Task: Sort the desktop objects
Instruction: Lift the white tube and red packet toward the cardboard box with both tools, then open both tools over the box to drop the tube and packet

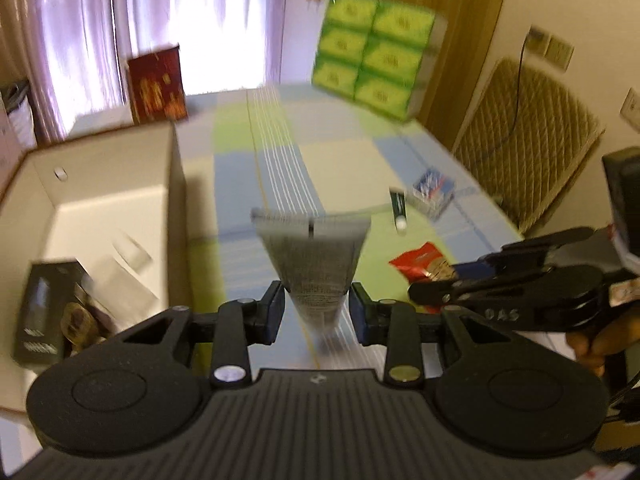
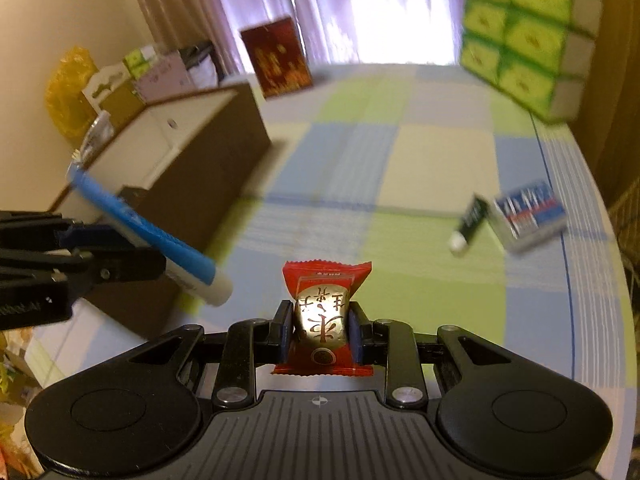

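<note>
Pinched in our left tongs [image 1: 316, 312], the tube [image 1: 316, 256] hangs beside the box [image 1: 172, 200]; our right tongs [image 2: 320, 332] squeeze a red snack packet [image 2: 324, 304] above the counter [image 2: 420, 160]. Thin grips could slip, spilling either short of it.

Glossy foil snack packet [image 2: 323, 312], matt cardboard box [image 1: 104, 184], checked cloth table cover [image 2: 400, 152], matt plastic tube [image 1: 316, 264]

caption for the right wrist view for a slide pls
Right gripper clamps a red snack packet above the checked tablecloth; left gripper carries a blue-and-white tube beside the cardboard box.
</note>
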### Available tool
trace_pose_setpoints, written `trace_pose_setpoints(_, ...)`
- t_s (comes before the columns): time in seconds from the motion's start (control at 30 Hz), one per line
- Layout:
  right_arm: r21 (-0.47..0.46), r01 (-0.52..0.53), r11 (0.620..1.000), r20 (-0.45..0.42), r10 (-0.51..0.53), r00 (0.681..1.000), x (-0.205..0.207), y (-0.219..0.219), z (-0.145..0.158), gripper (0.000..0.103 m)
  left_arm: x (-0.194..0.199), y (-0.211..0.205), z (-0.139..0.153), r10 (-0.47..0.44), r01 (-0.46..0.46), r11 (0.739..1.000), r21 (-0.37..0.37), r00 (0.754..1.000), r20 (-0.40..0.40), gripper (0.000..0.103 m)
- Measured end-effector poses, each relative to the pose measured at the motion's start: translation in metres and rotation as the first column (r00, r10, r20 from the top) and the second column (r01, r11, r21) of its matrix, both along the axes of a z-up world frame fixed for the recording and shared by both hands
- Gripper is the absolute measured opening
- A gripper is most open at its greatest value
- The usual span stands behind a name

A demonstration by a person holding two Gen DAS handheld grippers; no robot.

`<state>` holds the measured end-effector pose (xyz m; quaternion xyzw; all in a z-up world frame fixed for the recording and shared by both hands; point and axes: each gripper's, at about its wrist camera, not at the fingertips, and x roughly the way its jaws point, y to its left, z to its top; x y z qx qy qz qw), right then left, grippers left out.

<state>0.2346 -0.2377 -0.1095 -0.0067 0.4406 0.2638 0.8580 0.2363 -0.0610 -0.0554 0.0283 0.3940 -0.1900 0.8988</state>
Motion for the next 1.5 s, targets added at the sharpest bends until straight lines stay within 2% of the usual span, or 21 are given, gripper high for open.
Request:
trace_pose_setpoints(0.17,0.017,-0.046,0.999,0.074,0.045,0.996,-0.004,0.035,0.025,0.025,-0.007,0.037,0.032,0.029,-0.026,0.999,-0.040,0.996,0.083,0.029)
trace_pose_setpoints(0.33,0.039,-0.114,0.993,0.132,0.108,0.985,-0.009,0.078,0.043,0.025,-0.013,0.080,0.056,0.088,-0.082,0.995,-0.048,0.985,0.149,0.029)
trace_pose_setpoints(0.53,0.065,-0.194,0.979,0.171,0.180,0.969,-0.014,0.130,0.054,0.025,-0.015,0.132,0.068,0.166,-0.163,0.986,-0.030,0.970,0.175,0.029)
trace_pose_setpoints(0.73,0.071,-0.242,0.968,0.177,0.227,0.958,-0.017,0.173,0.052,0.025,-0.015,0.173,0.062,0.215,-0.216,0.976,-0.010,0.964,0.156,0.029)
trace_pose_setpoints(0.97,0.047,-0.237,0.970,0.150,0.228,0.962,-0.002,0.212,0.035,0.025,-0.003,0.197,0.052,0.208,-0.208,0.978,-0.010,0.970,0.129,0.029)
trace_pose_setpoints(1.13,0.028,-0.202,0.979,0.144,0.196,0.970,0.019,0.230,0.023,0.025,0.025,0.208,0.038,0.204,-0.206,0.978,0.010,0.973,0.106,0.029)
trace_pose_setpoints(1.3,0.016,-0.165,0.986,0.157,0.160,0.975,0.046,0.246,0.018,0.025,0.063,0.222,0.027,0.199,-0.199,0.980,-0.010,0.976,0.085,0.029)
trace_pose_setpoints(1.5,0.001,-0.136,0.991,0.172,0.134,0.976,0.078,0.264,0.009,0.025,0.113,0.228,0.011,0.187,-0.189,0.982,0.021,0.979,0.075,0.029)
